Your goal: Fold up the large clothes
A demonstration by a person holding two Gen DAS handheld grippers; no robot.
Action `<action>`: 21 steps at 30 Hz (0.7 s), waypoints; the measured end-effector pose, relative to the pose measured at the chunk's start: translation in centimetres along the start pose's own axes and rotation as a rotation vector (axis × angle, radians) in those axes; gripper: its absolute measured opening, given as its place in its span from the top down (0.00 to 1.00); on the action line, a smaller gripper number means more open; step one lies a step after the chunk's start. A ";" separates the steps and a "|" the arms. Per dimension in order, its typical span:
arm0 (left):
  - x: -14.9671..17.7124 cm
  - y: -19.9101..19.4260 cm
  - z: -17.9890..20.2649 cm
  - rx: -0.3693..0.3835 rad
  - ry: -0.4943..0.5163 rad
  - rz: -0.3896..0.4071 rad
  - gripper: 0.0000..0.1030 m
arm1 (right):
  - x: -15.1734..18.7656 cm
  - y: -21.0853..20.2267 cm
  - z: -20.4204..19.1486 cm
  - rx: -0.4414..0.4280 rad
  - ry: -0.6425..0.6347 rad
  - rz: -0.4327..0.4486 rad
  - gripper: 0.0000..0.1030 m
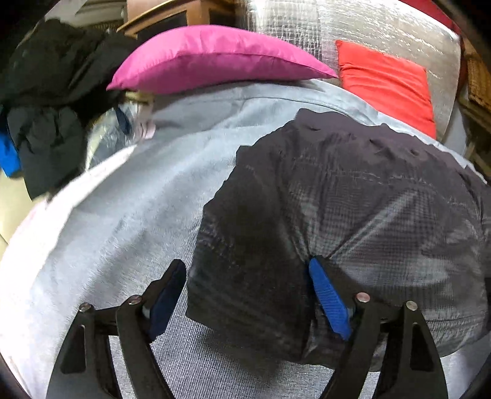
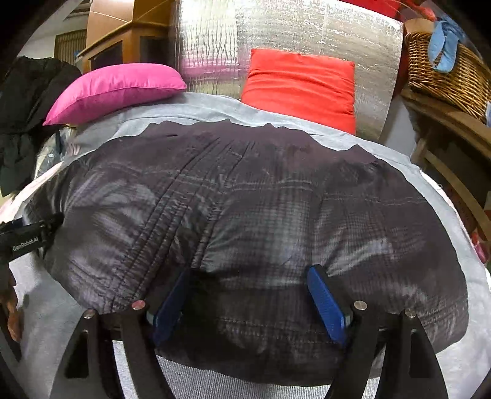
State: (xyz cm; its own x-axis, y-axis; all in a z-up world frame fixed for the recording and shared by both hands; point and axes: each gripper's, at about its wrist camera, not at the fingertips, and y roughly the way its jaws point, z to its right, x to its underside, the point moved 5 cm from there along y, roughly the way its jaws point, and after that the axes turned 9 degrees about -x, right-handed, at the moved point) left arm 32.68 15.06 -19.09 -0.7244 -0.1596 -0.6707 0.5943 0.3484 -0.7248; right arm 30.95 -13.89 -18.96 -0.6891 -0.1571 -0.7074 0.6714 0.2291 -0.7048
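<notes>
A dark quilted jacket (image 2: 245,196) lies folded flat on a light grey bed cover (image 2: 55,307). It also shows in the left wrist view (image 1: 353,208), filling the right half. My left gripper (image 1: 245,267) is open over the jacket's near left corner, its blue pads (image 1: 328,294) spread wide. My right gripper (image 2: 250,273) is open low over the jacket's near edge, with the fabric between the spread fingers (image 2: 325,297). The left gripper's body (image 2: 27,236) shows at the left edge of the right wrist view.
A pink pillow (image 1: 214,58) and a red pillow (image 1: 386,83) lie at the bed's far end against a silver foil wall (image 2: 307,27). A heap of dark clothes (image 1: 49,101) sits at the left. A wicker basket (image 2: 445,70) stands on a wooden shelf at the right.
</notes>
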 end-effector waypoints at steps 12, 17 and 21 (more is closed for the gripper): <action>-1.3 -6.9 0.8 0.043 -0.069 0.135 0.13 | -1.3 -8.2 5.6 0.042 0.107 0.110 0.20; -0.5 -8.0 6.2 0.068 0.056 0.205 0.13 | 0.9 -6.8 10.4 0.102 0.202 0.063 0.20; 1.3 -4.7 8.8 0.042 0.154 0.110 0.12 | 3.0 -5.2 12.2 0.119 0.219 0.027 0.12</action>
State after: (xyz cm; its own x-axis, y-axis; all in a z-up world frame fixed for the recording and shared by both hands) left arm 32.01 5.04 -17.99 -0.6974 0.0213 -0.7163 0.6844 0.3165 -0.6569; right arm 28.70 -27.32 -18.07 -0.7044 0.0623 -0.7071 0.7089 0.1136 -0.6961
